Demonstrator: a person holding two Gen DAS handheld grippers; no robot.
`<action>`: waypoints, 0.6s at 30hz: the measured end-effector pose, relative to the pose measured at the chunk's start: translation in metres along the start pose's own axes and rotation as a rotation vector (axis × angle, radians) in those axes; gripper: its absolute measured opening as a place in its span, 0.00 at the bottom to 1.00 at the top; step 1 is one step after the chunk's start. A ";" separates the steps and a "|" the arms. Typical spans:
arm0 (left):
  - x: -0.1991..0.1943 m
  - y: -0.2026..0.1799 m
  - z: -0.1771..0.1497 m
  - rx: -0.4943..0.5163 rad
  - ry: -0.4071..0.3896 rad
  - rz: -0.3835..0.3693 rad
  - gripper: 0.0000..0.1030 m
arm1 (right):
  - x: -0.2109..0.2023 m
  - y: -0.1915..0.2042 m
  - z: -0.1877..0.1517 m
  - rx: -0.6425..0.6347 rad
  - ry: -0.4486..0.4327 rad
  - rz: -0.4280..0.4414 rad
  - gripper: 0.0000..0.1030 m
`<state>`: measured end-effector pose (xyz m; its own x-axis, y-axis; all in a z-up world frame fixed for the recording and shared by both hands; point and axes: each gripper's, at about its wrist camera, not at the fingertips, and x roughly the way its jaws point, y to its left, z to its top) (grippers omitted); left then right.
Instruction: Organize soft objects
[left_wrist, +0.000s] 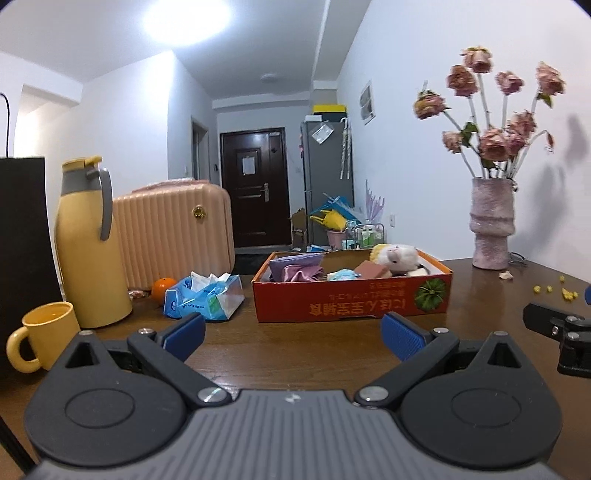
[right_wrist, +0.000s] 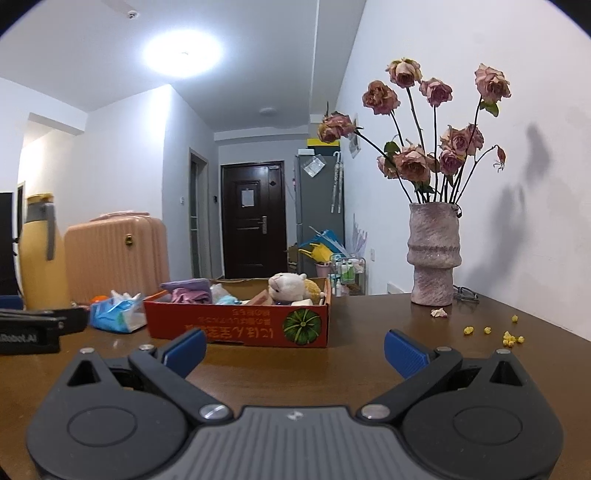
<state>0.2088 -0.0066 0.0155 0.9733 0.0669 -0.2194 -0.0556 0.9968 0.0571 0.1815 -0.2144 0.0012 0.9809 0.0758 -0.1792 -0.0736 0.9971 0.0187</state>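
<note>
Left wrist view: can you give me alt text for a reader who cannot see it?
Open left tongs hover empty over a brown table, facing an orange cardboard box holding a plush toy and purple cloth. Left of the box lie a blue tissue pack, an orange, a yellow jug and mug.

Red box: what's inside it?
Red box holds purple cloth, white plush, pink block, something light blue. Its front wall hides the bottom.

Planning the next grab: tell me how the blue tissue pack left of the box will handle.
The tissue pack looks crumpled and torn open, so it will probably squash and flop. Its glossy plastic may slip between pads. Loose tissue poking from the top could pull free.
</note>
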 end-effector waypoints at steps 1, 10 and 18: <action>-0.006 -0.002 -0.002 0.008 -0.005 -0.003 1.00 | -0.006 -0.001 -0.001 0.003 0.002 0.007 1.00; -0.053 -0.013 -0.020 0.010 -0.019 -0.050 1.00 | -0.050 -0.006 -0.005 0.006 0.028 0.026 1.00; -0.083 -0.015 -0.032 0.010 -0.024 -0.090 1.00 | -0.082 -0.007 -0.005 -0.020 0.009 0.022 1.00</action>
<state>0.1220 -0.0253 0.0019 0.9794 -0.0241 -0.2007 0.0343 0.9983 0.0476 0.1005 -0.2274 0.0114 0.9772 0.0982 -0.1881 -0.0993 0.9951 0.0034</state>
